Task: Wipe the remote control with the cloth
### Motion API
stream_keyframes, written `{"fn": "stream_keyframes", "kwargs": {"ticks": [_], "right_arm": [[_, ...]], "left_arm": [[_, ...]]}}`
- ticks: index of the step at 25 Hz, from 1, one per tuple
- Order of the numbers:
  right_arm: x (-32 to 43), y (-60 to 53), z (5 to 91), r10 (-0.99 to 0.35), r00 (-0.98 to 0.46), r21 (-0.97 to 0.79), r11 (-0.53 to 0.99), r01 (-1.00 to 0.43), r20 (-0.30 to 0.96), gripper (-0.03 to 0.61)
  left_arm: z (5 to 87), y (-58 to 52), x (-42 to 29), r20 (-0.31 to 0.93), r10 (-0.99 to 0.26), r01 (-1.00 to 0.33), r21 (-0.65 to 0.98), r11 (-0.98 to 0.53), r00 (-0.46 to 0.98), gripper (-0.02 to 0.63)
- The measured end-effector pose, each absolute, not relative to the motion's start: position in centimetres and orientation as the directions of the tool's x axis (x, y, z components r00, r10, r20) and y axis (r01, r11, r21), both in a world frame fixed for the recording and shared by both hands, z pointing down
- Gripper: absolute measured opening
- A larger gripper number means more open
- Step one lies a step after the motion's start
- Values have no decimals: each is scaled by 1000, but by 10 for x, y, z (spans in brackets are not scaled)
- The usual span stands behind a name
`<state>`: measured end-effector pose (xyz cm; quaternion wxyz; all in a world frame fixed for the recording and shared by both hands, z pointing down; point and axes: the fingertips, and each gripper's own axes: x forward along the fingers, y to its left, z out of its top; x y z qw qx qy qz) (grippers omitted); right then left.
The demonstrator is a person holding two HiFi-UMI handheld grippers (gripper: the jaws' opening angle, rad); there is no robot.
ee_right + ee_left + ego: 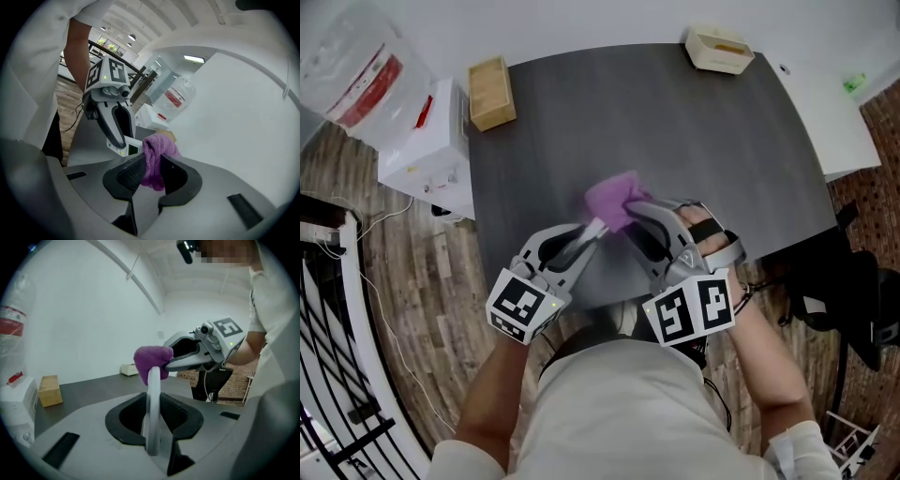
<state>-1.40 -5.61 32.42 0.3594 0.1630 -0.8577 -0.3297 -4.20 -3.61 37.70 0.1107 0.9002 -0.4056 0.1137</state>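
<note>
Both grippers are held up over the near edge of the dark table (703, 150). My left gripper (584, 239) is shut on a white remote control (592, 231), which stands edge-on between its jaws in the left gripper view (153, 394). My right gripper (630, 216) is shut on a purple cloth (614, 200). The cloth (151, 359) is bunched over the remote's far end. In the right gripper view the cloth (154, 159) fills the gap between the jaws, and the remote (128, 147) shows a small green display just beyond it, held by the left gripper (123, 140).
A wooden box (491, 92) stands at the table's far left corner. A cream tray (719, 49) sits at the far right edge. Left of the table are a white carton (427, 150) and a plastic bottle (352, 66). A black chair (853, 291) stands at right.
</note>
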Motion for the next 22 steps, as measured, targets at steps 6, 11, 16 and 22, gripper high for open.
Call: {"fn": "stream_keyframes", "kwargs": {"ticks": [6, 11, 16, 22], "right_arm": [[18, -79, 358, -574, -587, 660, 746, -89, 571, 103], [32, -71, 394, -502, -594, 385, 864, -323, 628, 103], [15, -63, 407, -368, -752, -358, 709, -607, 547, 103], [-12, -34, 417, -216, -840, -612, 599, -516, 497, 103]], "left_arm": [[359, -44, -54, 156, -742, -744, 324, -585, 652, 90], [333, -63, -82, -75, -817, -615, 619, -488, 572, 89], [326, -78, -93, -167, -868, -562, 702, -438, 469, 89], [336, -87, -81, -111, -895, -673, 621, -402, 432, 89]]}}
